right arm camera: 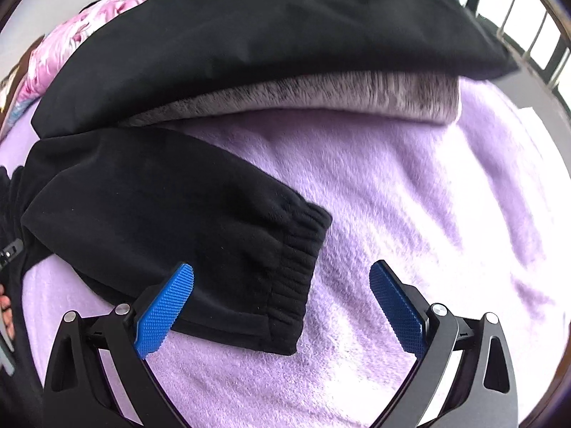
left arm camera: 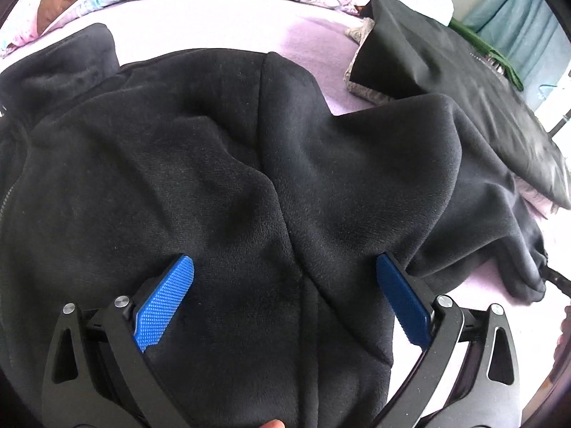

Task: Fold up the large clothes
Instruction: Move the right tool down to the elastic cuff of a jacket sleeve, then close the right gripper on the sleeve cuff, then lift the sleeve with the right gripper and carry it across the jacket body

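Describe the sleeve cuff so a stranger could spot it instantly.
Start from the lilac blanket covering the bed. On it lies a black fleece sleeve, ending between the right hand-held gripper fingers. The cuff is its gathered, ribbed end, unlike the smooth black garments nearby.

Both grippers (left arm camera: 284, 264) (right arm camera: 282, 271): black arms w/ silver screws, blue textured pads (left arm camera: 164, 303).

We see bright daylight in both views, coming from the window (right arm camera: 528, 21) at upper right, which is blown out. The purple blanket (right arm camera: 446, 196) clips to near white on its right side in the right wrist view. The black fleece garment (left arm camera: 214, 178) reads underexposed, folds barely separable. Heavy fisheye bending and dark vignette at all corners. The dark folded cloth (right arm camera: 285, 35) at the back looks slightly motion-blurred. Shadows soft.
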Tool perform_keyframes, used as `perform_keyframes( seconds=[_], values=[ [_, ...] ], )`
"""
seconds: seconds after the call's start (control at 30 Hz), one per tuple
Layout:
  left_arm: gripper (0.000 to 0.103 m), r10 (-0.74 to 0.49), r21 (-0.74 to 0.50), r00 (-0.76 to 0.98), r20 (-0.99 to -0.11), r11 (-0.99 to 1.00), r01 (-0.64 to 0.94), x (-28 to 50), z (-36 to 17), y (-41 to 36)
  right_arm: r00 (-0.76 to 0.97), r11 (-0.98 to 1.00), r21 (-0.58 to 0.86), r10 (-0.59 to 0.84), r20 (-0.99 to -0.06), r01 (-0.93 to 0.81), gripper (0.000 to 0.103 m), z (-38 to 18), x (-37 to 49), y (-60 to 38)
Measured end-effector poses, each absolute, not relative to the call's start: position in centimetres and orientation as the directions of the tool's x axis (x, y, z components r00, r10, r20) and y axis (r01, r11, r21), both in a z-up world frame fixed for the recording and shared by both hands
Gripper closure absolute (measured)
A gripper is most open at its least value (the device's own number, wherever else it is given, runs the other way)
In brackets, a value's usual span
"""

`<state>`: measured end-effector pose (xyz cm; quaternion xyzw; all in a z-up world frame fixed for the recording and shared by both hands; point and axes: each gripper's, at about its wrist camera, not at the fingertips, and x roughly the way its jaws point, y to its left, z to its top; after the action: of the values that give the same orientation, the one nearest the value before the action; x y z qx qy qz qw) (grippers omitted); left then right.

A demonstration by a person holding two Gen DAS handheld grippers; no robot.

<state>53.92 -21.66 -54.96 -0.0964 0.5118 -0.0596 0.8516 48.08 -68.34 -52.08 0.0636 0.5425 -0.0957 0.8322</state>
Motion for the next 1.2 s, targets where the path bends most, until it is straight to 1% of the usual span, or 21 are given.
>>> perform_keyframes(
  seconds=[0.03,0.07,0.13,0.17,0.23,0.27,0.3,0.37,0.4,0.53,0.7,0.8,0.93,1.03,1.1,1.2],
  values=[
    [0.005,-0.198,-0.221,0.475,-0.858,0.975,0.008,53.9,-55.0,-21.8,0.395,0.973,0.029,-0.066,-0.916,0.229,0.016,-52.3,48.0,-68.5],
    [0.005,-0.195,-0.217,0.477,-0.857,0.976,0.01,53.7,-54.9,-21.8,0.393,0.973,0.057,-0.037,-0.919,0.226,0.033,-52.6,48.0,-68.6],
    [0.005,-0.186,-0.207,0.481,-0.856,0.978,0.011,53.7,-55.0,-21.8,0.387,0.973,0.061,-0.029,-0.922,0.22,0.052,-53.0,47.9,-68.2],
    [0.005,-0.178,-0.198,0.485,-0.856,0.98,0.01,53.8,-55.0,-22.0,0.388,0.975,0.065,-0.023,-0.922,0.213,0.055,-53.2,47.9,-68.2],
    [0.005,-0.164,-0.182,0.49,-0.856,0.983,0.013,53.6,-55.1,-22.0,0.396,0.975,0.079,-0.009,-0.918,0.207,0.056,-53.4,47.8,-68.3],
    [0.005,-0.162,-0.18,0.494,-0.854,0.984,0.011,53.6,-55.1,-22.0,0.398,0.971,0.102,0.008,-0.917,0.215,0.058,-53.5,47.7,-68.7],
    [0.005,-0.162,-0.182,0.498,-0.852,0.983,0.009,53.6,-55.2,-22.1,0.399,0.962,0.131,0.026,-0.917,0.238,0.061,-53.7,47.5,-69.2],
    [0.005,-0.159,-0.179,0.507,-0.847,0.984,0.01,53.5,-55.3,-22.1,0.405,0.954,0.154,0.039,-0.914,0.256,0.078,-53.7,47.3,-70.1],
    [0.005,-0.15,-0.169,0.514,-0.844,0.986,0.011,53.3,-55.4,-22.2,0.414,0.954,0.164,0.047,-0.909,0.25,0.081,-53.5,47.1,-70.3],
    [0.005,-0.123,-0.141,0.531,-0.838,0.99,0.008,52.8,-55.6,-22.5,0.45,0.96,0.188,0.078,-0.889,0.206,0.083,-51.9,46.6,-70.0],
    [0.004,-0.116,-0.132,0.537,-0.835,0.991,0.01,52.8,-55.5,-22.6,0.557,0.966,0.201,0.079,-0.827,0.162,0.083,-46.9,45.9,-69.5],
    [0.005,-0.147,-0.165,0.517,-0.843,0.986,0.01,53.2,-55.1,-22.2,0.574,0.973,0.186,0.076,-0.816,0.136,0.083,-44.1,45.5,-68.5],
    [0.005,-0.238,-0.269,0.479,-0.845,0.963,0.003,54.0,-53.9,-20.3,0.615,0.986,0.147,0.068,-0.786,0.078,0.083,-39.4,45.8,-68.2],
    [0.005,-0.245,-0.268,0.48,-0.842,0.963,0.023,54.4,-53.2,-19.2,0.645,0.991,0.119,0.053,-0.762,0.059,0.083,-35.8,45.5,-67.3],
    [0.005,-0.224,-0.235,0.467,-0.856,0.971,0.036,54.8,-53.1,-18.7,0.655,0.994,0.102,0.045,-0.754,0.048,0.083,-33.4,45.3,-67.6],
    [0.005,-0.285,-0.291,0.47,-0.835,0.955,0.062,55.1,-52.6,-18.1,0.664,0.997,0.058,0.01,-0.748,0.05,0.083,-31.1,45.3,-68.1]
  ],
)
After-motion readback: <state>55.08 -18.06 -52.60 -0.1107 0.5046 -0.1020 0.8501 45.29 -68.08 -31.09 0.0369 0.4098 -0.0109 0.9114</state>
